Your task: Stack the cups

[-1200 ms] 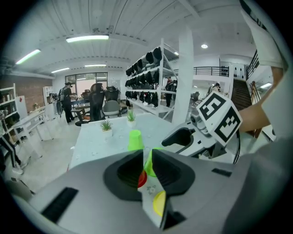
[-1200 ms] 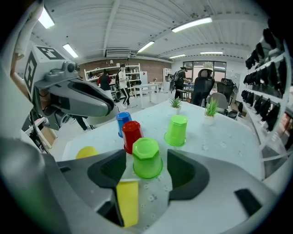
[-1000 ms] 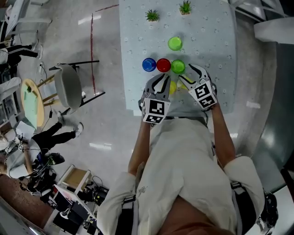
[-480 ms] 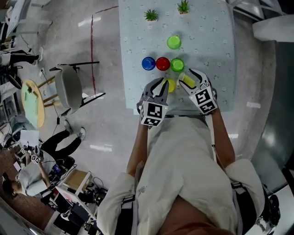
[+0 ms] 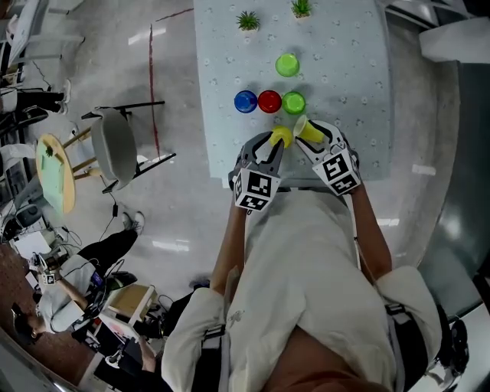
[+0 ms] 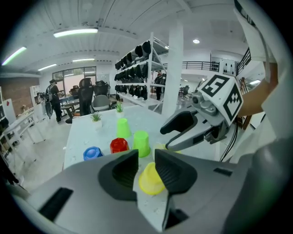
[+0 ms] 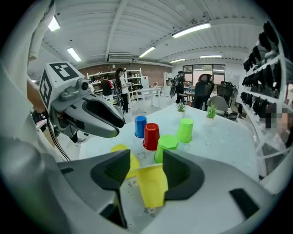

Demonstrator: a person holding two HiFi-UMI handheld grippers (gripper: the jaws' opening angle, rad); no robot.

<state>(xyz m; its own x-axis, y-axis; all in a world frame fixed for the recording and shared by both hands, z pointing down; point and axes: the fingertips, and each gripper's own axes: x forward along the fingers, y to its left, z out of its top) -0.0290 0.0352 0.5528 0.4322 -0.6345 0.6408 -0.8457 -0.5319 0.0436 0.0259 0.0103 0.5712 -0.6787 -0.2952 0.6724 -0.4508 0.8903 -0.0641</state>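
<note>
The held yellow cup [image 7: 151, 185] was between the jaws of the right gripper [image 5: 314, 132]. The jaws were clamped on both of its sides. It was tilted, with the wide mouth pointing away from the person. These jaws had just been closing on it.

Just beside it on the left, the second yellow cup [image 6: 149, 179] stood mouth-down on the table [image 5: 360, 84], between the jaws of the left gripper [image 5: 269, 142]. Those jaws had just been opening. One pad was at the cup and the other stood off with a gap, so this cup was let go.

Both yellow cups were near the table edge closest to the person. Beyond them the blue cup [image 5: 245, 101], the red cup [image 5: 269, 101] and the near green cup [image 5: 294, 102] stood in a row, almost touching. The far green cup [image 5: 287, 65] stood apart behind the row. Two small plants [image 5: 247, 20] stood at the far edge. The right part of the table was bare up to its edge. The blue cup was the one nearest to the left edge, and past that edge a chair [image 5: 115, 142] stood on the glossy grey floor [image 5: 176, 214].

The cups were smooth, tapered and plastic-looking, all upside down except the held one. The red one and the near green one seemed to have many-sided bottoms. The table cover was pale with a small scattered pattern. The jaws were dark with ribbed pads, on matte grey bodies.
</note>
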